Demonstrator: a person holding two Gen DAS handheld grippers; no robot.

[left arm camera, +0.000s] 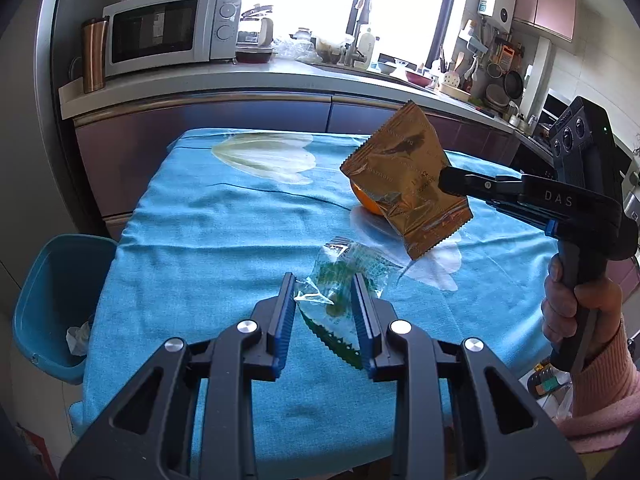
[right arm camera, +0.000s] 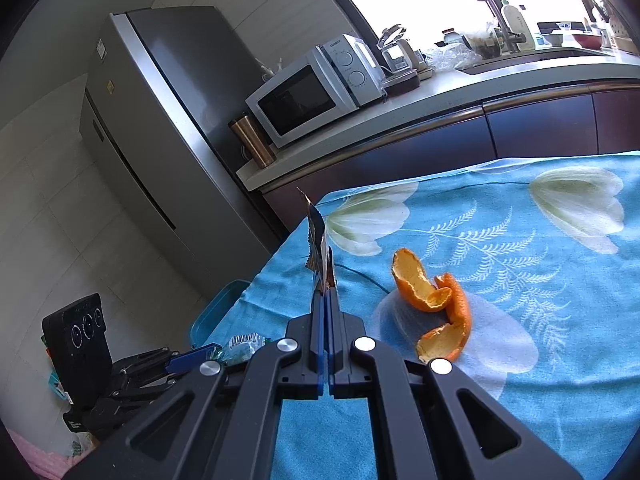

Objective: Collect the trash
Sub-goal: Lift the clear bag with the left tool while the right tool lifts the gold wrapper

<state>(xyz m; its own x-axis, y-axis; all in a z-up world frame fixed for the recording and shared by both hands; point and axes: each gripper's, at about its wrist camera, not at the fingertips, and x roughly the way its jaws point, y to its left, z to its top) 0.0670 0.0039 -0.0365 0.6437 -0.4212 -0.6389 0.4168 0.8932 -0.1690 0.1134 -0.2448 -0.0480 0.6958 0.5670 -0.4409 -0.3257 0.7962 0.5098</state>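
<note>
1. Left tongs (left arm camera: 324, 300) pinch a clear green wrapper (left arm camera: 344, 276) above the blue-clothed counter (left arm camera: 200, 240).
2. Right tongs (right arm camera: 325, 292) clamp a gold wrapper (left arm camera: 408, 184), held aloft.
3. Orange peel (right arm camera: 436, 304) lies just right of them.
4. "DAS" marks the right tongs.

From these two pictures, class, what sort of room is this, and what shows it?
A home kitchen, most likely: a microwave on the counter, a fridge beside it, and a sink tap by the window.
</note>
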